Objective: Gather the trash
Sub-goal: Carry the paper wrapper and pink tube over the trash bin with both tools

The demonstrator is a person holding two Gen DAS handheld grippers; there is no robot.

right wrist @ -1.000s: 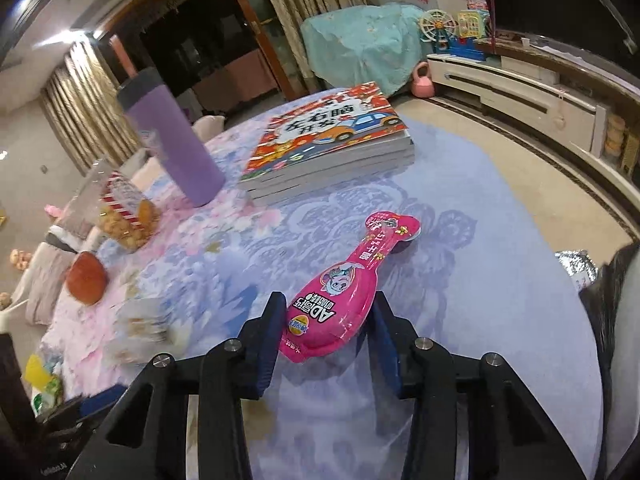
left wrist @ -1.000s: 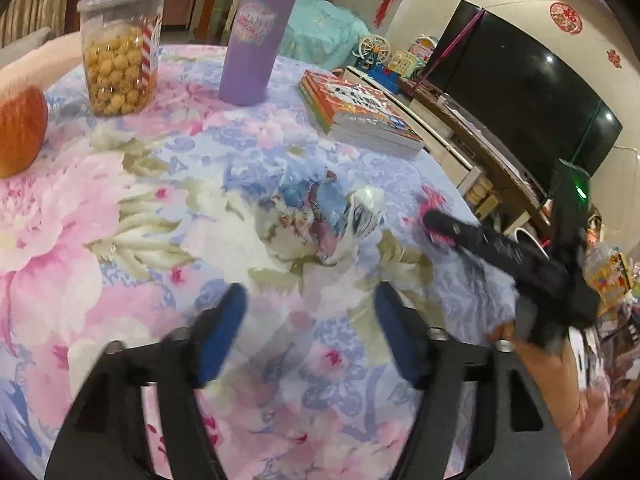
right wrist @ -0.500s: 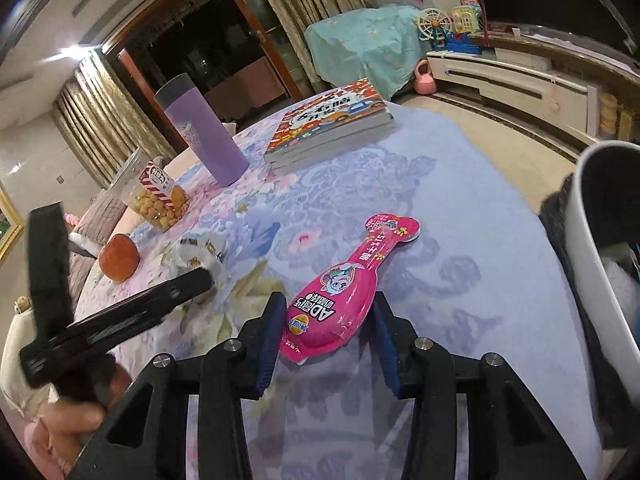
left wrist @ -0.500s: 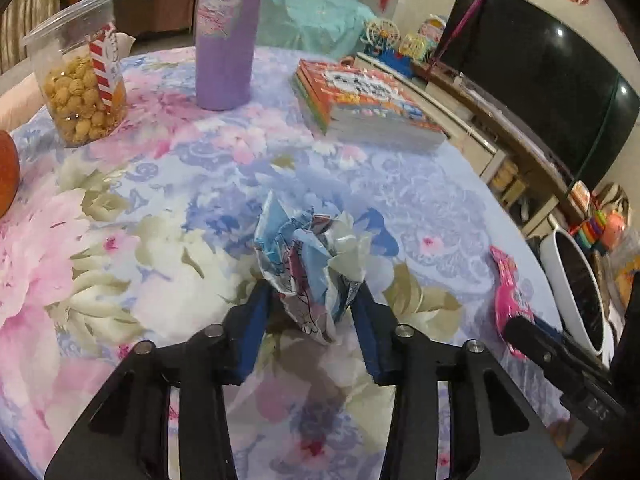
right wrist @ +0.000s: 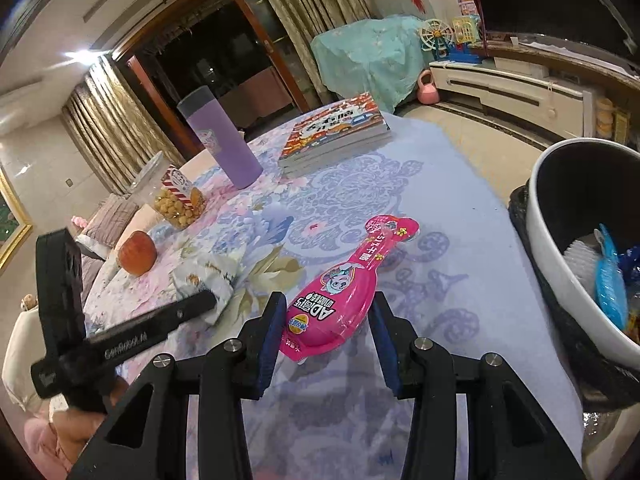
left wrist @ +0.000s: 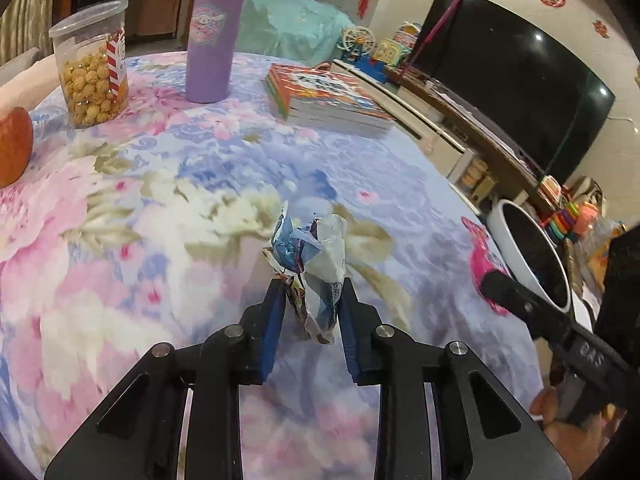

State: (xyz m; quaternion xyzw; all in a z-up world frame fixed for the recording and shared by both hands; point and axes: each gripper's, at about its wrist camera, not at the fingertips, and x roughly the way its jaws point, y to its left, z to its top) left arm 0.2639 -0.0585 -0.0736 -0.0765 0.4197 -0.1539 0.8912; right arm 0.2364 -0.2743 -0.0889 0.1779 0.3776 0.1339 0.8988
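Observation:
My left gripper (left wrist: 311, 294) is shut on a crumpled blue-and-white wrapper (left wrist: 310, 264) and holds it just above the flowered tablecloth (left wrist: 160, 208). My right gripper (right wrist: 328, 312) is shut on a pink snack package (right wrist: 344, 292), whose narrow end points away over the cloth. The pink package also shows at the right of the left wrist view (left wrist: 480, 264). A white bin (right wrist: 568, 248) with a dark liner and trash inside stands off the table's right edge; it also shows in the left wrist view (left wrist: 532, 256).
On the table stand a purple tumbler (left wrist: 214, 32), a clear jar of popcorn (left wrist: 92, 68), a stack of books (left wrist: 328, 100) and an apple (left wrist: 12, 148). A black TV (left wrist: 500, 92) and cabinet stand beyond the table on the right.
My left gripper moved onto the crumpled wrapper, shut on it and raised it a little. My right gripper kept its hold on the pink package while the view swung toward the bin.

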